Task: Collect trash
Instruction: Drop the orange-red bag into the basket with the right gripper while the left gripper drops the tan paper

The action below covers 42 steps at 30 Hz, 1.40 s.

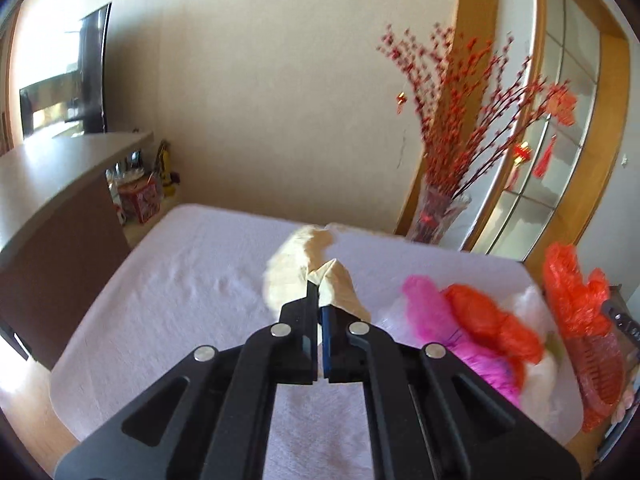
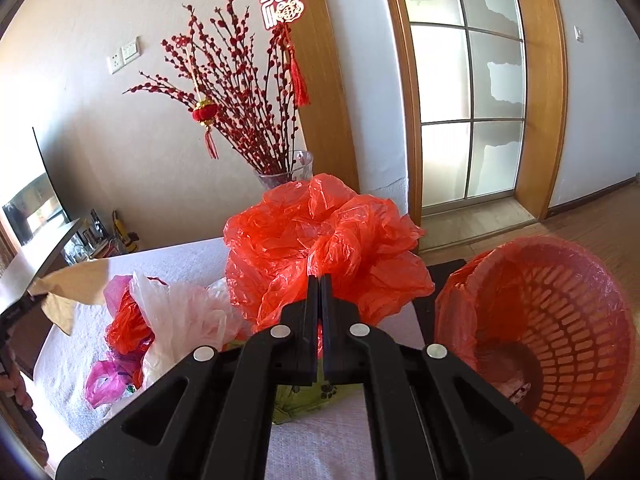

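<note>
We work over white-cloth table (image 2: 320, 440). Red mesh wastebasket (image 2: 552, 344) off table's right edge, mouth tilted toward us. Right gripper (image 2: 320, 280) pinching red plastic bag (image 2: 320, 240) above table. Left gripper (image 1: 318, 292) pinching tan paper (image 1: 316, 256), long axis pointing away, above table's middle. We judge: carry both over basket mouth before releasing.

A red-and-gold ornament (image 2: 281, 5) shaped as the character 福 hangs atop the red branches (image 2: 240, 92) in the vase (image 2: 298, 166); print on the red box (image 1: 141, 200) by the counter is too blurred to read.
</note>
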Motion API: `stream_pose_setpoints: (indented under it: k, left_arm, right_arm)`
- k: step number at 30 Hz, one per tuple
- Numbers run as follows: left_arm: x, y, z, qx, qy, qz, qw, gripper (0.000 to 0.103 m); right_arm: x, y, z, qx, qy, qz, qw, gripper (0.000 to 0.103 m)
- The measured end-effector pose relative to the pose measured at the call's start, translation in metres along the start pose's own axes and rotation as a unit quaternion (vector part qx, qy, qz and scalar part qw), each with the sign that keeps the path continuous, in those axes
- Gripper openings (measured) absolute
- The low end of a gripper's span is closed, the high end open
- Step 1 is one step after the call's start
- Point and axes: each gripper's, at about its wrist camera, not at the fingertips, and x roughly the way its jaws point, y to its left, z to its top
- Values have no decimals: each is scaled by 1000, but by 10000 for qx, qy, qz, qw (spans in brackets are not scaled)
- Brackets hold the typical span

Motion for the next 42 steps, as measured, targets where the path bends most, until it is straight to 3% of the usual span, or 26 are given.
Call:
stream_pose_setpoints:
  k: [9, 16, 23, 31, 35, 42]
  left_arm:
    - [-52, -78, 27, 627, -494, -938, 9924, 3]
    - [-70, -166, 37, 1184, -491, -1892, 9735, 3]
    - [-63, -262, 19, 1689, -248, -2709, 9473, 3]
    - [-32, -352, -17, 1790, 307, -3519, 9183, 3]
    - [-14, -393, -35, 1850, 558, -3763, 9061, 3]
    - [5, -429, -73, 1986, 970, -3895, 8941, 3]
  right_arm:
    - [-19, -28, 2, 195, -183, -197, 9994, 2]
    - [-36, -64, 2, 497, -282, -491, 9972, 2]
    - [-55, -115, -5, 850, -287, -876, 9921, 2]
    - [-77, -177, -18, 1306, -278, -1385, 9813, 2]
    - [-85, -201, -26, 1477, -282, -1545, 9765, 2]
    - [-91, -226, -37, 1655, -260, -1661, 9718, 2]
